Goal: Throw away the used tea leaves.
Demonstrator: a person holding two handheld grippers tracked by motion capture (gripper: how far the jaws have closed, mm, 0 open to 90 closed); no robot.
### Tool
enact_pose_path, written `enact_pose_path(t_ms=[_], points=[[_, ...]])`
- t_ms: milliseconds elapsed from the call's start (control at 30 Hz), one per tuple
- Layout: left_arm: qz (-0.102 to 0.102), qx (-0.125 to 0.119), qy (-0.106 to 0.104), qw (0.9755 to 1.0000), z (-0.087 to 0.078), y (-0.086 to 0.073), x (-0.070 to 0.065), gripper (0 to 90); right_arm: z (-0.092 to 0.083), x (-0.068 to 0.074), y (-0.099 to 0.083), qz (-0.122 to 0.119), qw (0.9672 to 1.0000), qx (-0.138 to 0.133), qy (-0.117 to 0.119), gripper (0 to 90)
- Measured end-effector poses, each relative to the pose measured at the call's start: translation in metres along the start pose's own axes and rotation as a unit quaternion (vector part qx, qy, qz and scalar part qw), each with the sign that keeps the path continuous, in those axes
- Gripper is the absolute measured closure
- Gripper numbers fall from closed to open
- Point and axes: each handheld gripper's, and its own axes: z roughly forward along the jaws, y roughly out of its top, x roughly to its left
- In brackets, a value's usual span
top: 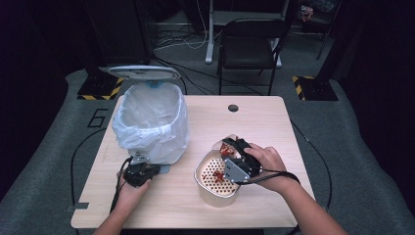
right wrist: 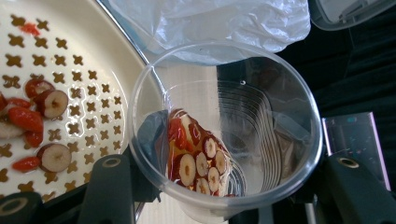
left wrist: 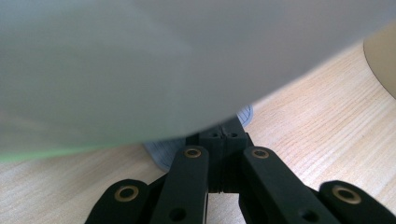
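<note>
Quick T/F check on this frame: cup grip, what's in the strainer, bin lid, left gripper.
1. The right gripper is shut on a clear plastic cup. True.
2. The cup is empty. False: sliced red fruit sits inside it, seen in the right gripper view.
3. Fruit pieces already lie in the perforated strainer. True.
4. The bin has its lid shut. False: the lid stands raised behind the bag-lined opening.
5. The left gripper holds a cup as well. False: its fingers are shut with nothing between them, at the foot of the bin.
</note>
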Motion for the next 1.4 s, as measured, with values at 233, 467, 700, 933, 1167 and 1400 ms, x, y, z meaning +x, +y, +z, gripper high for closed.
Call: enact_pose_path(t_ms=[233,467,700,933,1167,1400], points=[[0.003,0.004,0.001,1.0,-0.001,0.0,0.0,90.0,0.0,0.005,0.004,-0.052,0.9985,0.013,-0.01,42.5],[0.003,0.002,0.002,1.0,0.0,0.0,0.001,90.0,0.0,0.008,0.007,-0.083,0.9962,0.022,-0.011,42.7],[0.004,0.002,0.004,1.0,0.0,0.0,0.001,90.0,-0.001,0.013,0.01,-0.14,0.9892,0.036,-0.024,42.8],[-0.001,0.003,0.009,1.0,0.0,0.0,0.0,90.0,0.0,0.019,0.011,-0.213,0.975,0.048,-0.04,42.8],[-0.004,0.001,0.008,1.0,0.0,0.0,0.0,90.0,0.0,0.023,0.011,-0.281,0.9562,0.056,-0.058,42.9],[0.003,0.0,0.002,1.0,0.0,0.0,0.0,90.0,0.0,0.031,0.011,-0.344,0.9325,0.076,-0.079,43.0]])
